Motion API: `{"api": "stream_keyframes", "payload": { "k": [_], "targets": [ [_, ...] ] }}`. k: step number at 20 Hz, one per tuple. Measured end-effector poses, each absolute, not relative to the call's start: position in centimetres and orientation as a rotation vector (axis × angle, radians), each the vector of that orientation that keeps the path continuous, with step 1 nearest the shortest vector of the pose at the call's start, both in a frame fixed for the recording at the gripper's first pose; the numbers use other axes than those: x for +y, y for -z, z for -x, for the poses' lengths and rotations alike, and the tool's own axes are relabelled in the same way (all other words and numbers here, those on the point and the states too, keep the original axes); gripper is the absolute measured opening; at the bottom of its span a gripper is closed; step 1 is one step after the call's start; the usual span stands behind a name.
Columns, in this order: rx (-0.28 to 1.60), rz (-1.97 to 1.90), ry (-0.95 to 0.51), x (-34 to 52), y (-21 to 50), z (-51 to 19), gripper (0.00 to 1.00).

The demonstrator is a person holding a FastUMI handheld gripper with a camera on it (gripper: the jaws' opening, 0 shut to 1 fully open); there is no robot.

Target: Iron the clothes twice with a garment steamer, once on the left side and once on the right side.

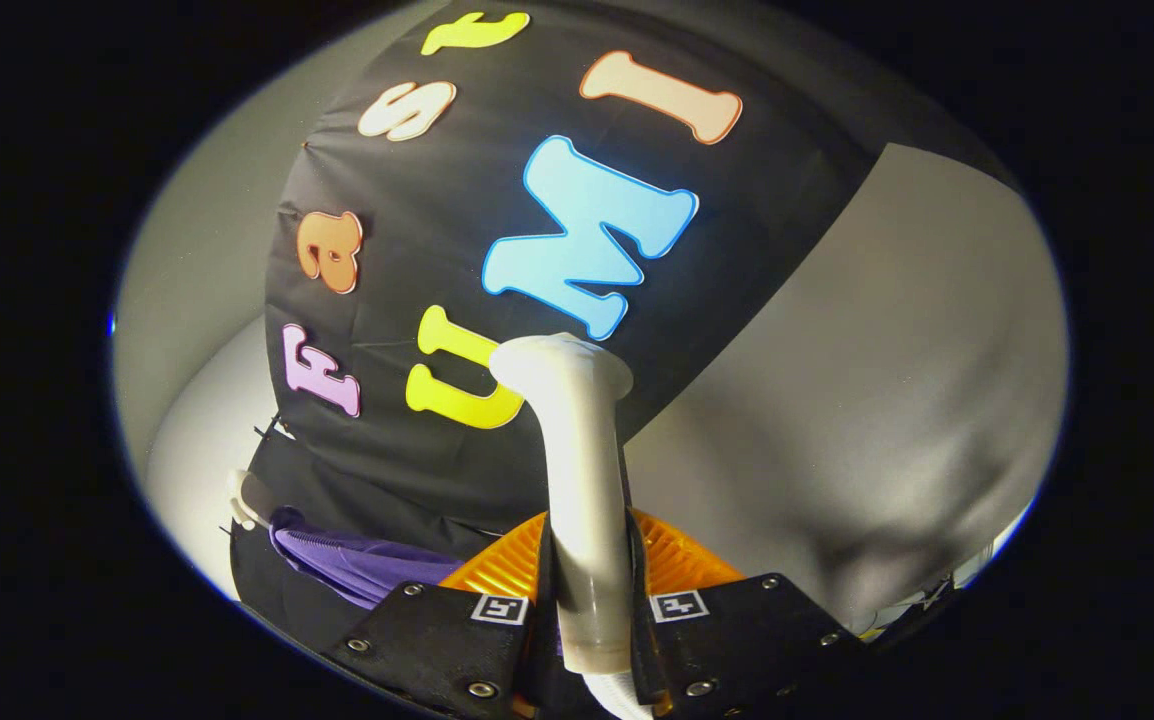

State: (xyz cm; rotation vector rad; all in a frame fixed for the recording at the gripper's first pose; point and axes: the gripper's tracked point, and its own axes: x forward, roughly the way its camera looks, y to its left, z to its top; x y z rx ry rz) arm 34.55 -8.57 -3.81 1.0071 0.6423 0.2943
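Observation:
My gripper is shut on the handle of a white garment steamer. The handle runs up between the two fingers and bends to a flared head just ahead of them, in front of the black cloth wall. A purple garment hangs on a white hanger below and to the left of the fingers, against the same cloth. Only a folded upper part of it shows beside the left finger.
The black cloth wall stands straight ahead. Grey booth walls flank it, a broad panel to the right and a paler one to the left. A patterned scrap lies beyond the right finger.

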Motion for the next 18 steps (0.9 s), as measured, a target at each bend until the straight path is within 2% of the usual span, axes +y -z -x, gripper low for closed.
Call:
{"api": "stream_keyframes", "payload": {
  "k": [10, 18],
  "targets": [
    [0.56, -0.898, -0.199, -3.6, 2.5, -21.1, 0.3],
    [0.508, -0.656, -0.219, 1.9, 0.4, -16.9, 0.3]
  ]
}}
